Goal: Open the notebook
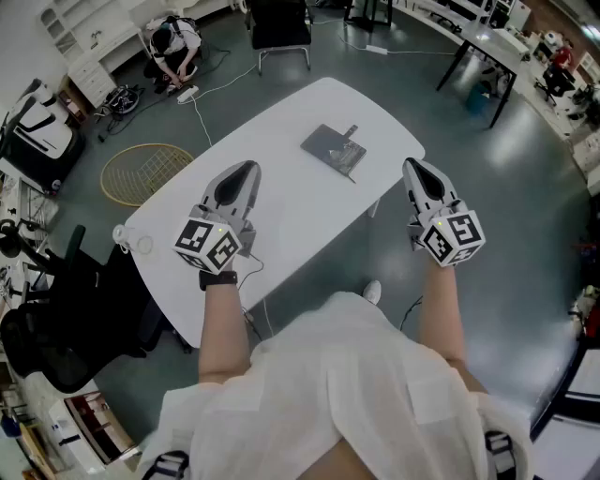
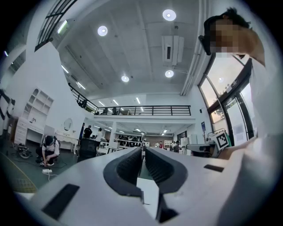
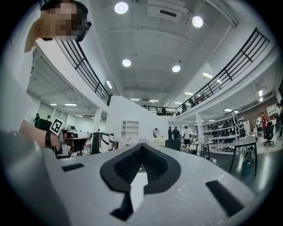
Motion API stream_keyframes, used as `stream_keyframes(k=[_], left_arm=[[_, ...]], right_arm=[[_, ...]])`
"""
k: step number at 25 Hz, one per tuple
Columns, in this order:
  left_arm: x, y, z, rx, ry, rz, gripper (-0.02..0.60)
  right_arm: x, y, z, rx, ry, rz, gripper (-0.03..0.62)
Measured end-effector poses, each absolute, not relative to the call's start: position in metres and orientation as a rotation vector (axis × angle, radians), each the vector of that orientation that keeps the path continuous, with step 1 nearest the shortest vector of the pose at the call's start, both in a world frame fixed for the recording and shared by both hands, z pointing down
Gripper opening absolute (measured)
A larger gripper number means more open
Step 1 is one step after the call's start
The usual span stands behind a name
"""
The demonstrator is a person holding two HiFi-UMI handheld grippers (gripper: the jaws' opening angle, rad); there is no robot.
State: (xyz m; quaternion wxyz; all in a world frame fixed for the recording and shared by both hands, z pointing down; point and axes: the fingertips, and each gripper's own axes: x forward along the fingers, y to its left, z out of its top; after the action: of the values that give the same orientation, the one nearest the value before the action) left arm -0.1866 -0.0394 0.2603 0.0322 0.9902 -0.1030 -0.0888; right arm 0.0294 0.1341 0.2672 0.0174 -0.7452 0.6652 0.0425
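A dark grey notebook [image 1: 334,150] lies closed on the far half of the white table [image 1: 272,202], with a pen or strap at its far corner. My left gripper [image 1: 249,167] hovers over the table, near and to the left of the notebook, jaws together and nothing between them. My right gripper [image 1: 412,164] hangs off the table's right edge over the floor, right of the notebook, shut and holding nothing. In the left gripper view the left gripper [image 2: 142,148] points out into the hall, and so does the right gripper [image 3: 141,145] in its own view; the notebook shows in neither.
A black chair [image 1: 279,28] stands at the table's far end. A round gold wire frame [image 1: 145,172] lies on the floor at the left, near a crouching person [image 1: 173,47]. A black office chair [image 1: 56,319] is at the near left, and a dark desk [image 1: 487,47] at the far right.
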Motion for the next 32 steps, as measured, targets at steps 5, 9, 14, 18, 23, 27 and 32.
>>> stream_keyframes(k=[5, 9, 14, 18, 23, 27, 32], left_arm=[[-0.17, -0.039, 0.259, 3.046, -0.319, -0.297, 0.021], [-0.151, -0.041, 0.264, 3.051, -0.336, -0.282, 0.021], [-0.115, -0.046, 0.264, 3.067, -0.361, -0.266, 0.021], [-0.08, -0.048, 0.262, 3.06, -0.416, -0.213, 0.021], [-0.044, -0.054, 0.261, 3.008, -0.507, -0.253, 0.021], [-0.019, -0.047, 0.267, 2.992, -0.626, -0.201, 0.021], [-0.008, -0.048, 0.28, 2.98, -0.739, -0.15, 0.021]], right_arm=[[0.044, 0.128, 0.263, -2.316, 2.104, 0.151, 0.001], [0.057, 0.122, 0.271, -2.301, 2.156, 0.134, 0.0], [0.092, 0.106, 0.278, -2.261, 2.229, 0.114, 0.0], [0.128, 0.086, 0.284, -2.189, 2.3, 0.116, 0.002], [0.169, 0.064, 0.279, -2.106, 2.39, 0.119, 0.003], [0.198, 0.054, 0.285, -2.016, 2.505, 0.117, 0.005], [0.209, 0.026, 0.298, -1.911, 2.633, 0.159, 0.005]])
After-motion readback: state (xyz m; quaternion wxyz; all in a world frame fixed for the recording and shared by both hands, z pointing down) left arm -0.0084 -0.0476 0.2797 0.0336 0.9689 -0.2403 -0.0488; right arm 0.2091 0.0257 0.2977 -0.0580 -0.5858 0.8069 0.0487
